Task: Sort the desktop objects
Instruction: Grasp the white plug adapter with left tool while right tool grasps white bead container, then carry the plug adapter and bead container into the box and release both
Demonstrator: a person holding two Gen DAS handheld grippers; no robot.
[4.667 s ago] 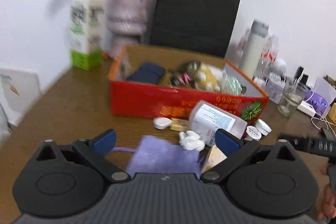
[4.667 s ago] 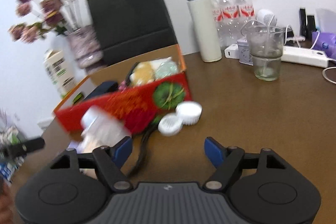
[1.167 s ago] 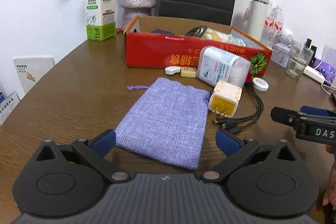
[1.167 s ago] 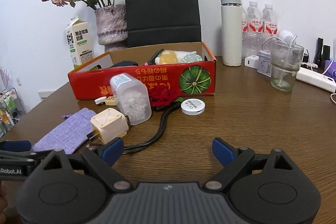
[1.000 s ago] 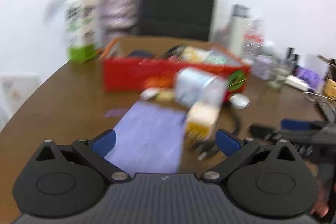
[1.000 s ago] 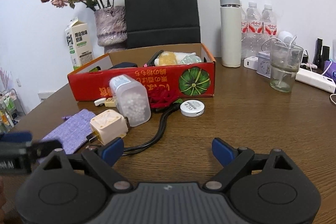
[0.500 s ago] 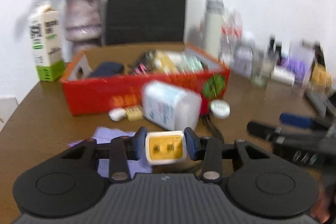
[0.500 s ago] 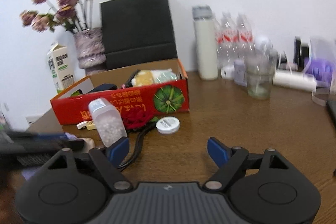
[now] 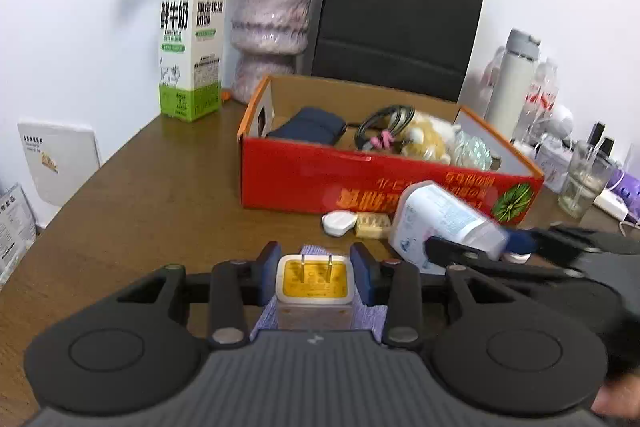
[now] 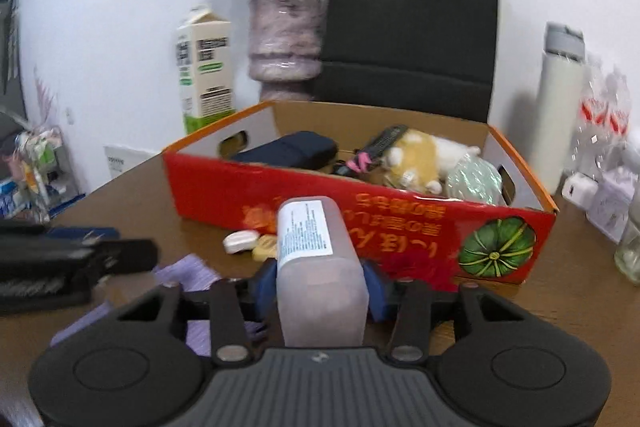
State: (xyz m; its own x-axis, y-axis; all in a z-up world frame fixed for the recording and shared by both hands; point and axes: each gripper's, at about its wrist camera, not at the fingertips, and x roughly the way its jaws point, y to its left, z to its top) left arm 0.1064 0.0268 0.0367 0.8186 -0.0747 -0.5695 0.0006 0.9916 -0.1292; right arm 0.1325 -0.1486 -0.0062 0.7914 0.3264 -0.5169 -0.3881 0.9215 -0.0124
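My left gripper [image 9: 315,279] is shut on a white and yellow plug adapter [image 9: 314,281], held above the purple cloth pouch [image 9: 316,251]. My right gripper [image 10: 320,287] is shut on a translucent plastic container [image 10: 318,267] with a white label; it also shows in the left wrist view [image 9: 440,227]. The red cardboard box [image 9: 360,179] stands just ahead [image 10: 320,199], holding a dark case [image 10: 288,151], a plush toy [image 10: 420,155] and cables. A small white case [image 9: 339,222] and a yellow piece [image 9: 373,225] lie in front of the box.
A milk carton [image 9: 192,43], a vase [image 9: 272,23] and a black paper bag [image 9: 400,23] stand behind the box. A white flask [image 9: 512,83], bottles and a glass [image 9: 584,183] are at the right. The table's left edge [image 9: 60,211] is near.
My left gripper closed on the plug adapter and lifted it off the table. My right gripper swung left and closed on the plastic container, lifting it towards the box.
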